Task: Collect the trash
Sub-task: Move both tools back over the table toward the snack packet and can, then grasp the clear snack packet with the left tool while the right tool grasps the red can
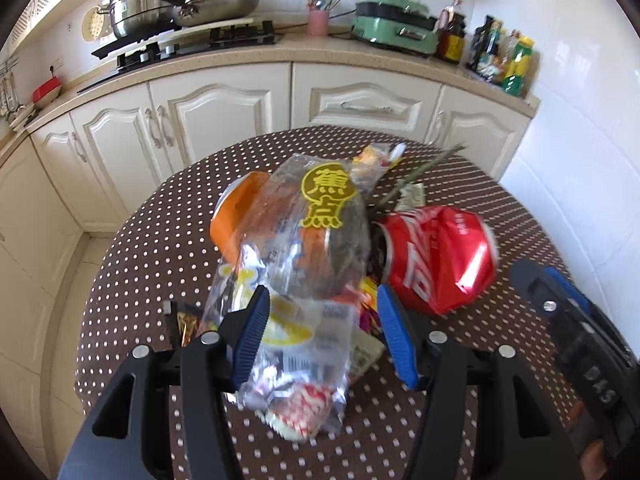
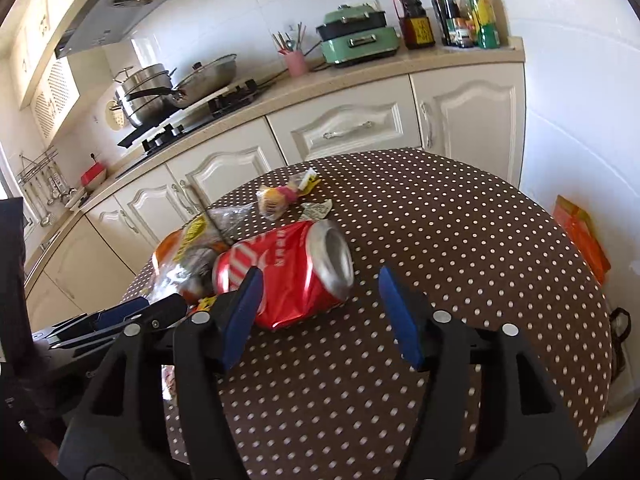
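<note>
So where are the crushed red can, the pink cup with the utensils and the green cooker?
crushed red can (image 2: 296, 280): right wrist view, on its dented red side.
pink cup (image 1: 318, 24): left wrist view, on its front wall.
green cooker (image 2: 360, 38): right wrist view, on its front, near the handle.

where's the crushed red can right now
The crushed red can lies on its side on the polka-dot table, touching the clear plastic wrapper on its left, just ahead of the open right gripper.
</note>
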A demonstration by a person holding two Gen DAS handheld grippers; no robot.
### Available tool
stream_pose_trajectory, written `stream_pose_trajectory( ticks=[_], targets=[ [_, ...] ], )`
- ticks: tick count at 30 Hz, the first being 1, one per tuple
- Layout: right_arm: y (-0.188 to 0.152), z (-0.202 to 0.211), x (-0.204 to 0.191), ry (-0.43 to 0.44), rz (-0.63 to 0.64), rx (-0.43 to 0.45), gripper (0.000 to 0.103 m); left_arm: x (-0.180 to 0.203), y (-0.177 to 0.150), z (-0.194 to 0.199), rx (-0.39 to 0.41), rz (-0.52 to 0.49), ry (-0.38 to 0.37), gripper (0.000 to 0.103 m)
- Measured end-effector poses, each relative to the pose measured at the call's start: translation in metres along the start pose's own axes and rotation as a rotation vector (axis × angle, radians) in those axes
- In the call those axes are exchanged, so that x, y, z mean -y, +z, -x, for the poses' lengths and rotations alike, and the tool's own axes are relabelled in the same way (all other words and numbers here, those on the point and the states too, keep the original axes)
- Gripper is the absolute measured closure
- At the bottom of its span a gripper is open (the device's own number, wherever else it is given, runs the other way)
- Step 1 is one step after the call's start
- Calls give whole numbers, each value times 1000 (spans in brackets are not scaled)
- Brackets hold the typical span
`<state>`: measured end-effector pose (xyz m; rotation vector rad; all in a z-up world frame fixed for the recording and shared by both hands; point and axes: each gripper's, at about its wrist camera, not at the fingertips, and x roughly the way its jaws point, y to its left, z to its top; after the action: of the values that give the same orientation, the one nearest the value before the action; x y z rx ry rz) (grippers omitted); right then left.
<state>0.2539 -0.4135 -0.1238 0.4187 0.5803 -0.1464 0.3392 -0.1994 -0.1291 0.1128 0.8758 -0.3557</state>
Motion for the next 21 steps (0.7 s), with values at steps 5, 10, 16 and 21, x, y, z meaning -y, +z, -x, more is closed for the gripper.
stream_pose_trajectory(
  ticks=[5,10,16,21],
  targets=[
    [8,-22,9,4,-15,-43,37,-8,9,-11,-15,29,0,48],
    [16,-46,10,-16,-16,-89,33,-11,12,-12,-7,36,-34,66],
    [12,-70,10,-10,-9,-150,35,-13,11,-3,43,45,-66,92],
    [10,-66,3,33,23,-138,72,-24,10,12,100,79,-92,99]
  ],
)
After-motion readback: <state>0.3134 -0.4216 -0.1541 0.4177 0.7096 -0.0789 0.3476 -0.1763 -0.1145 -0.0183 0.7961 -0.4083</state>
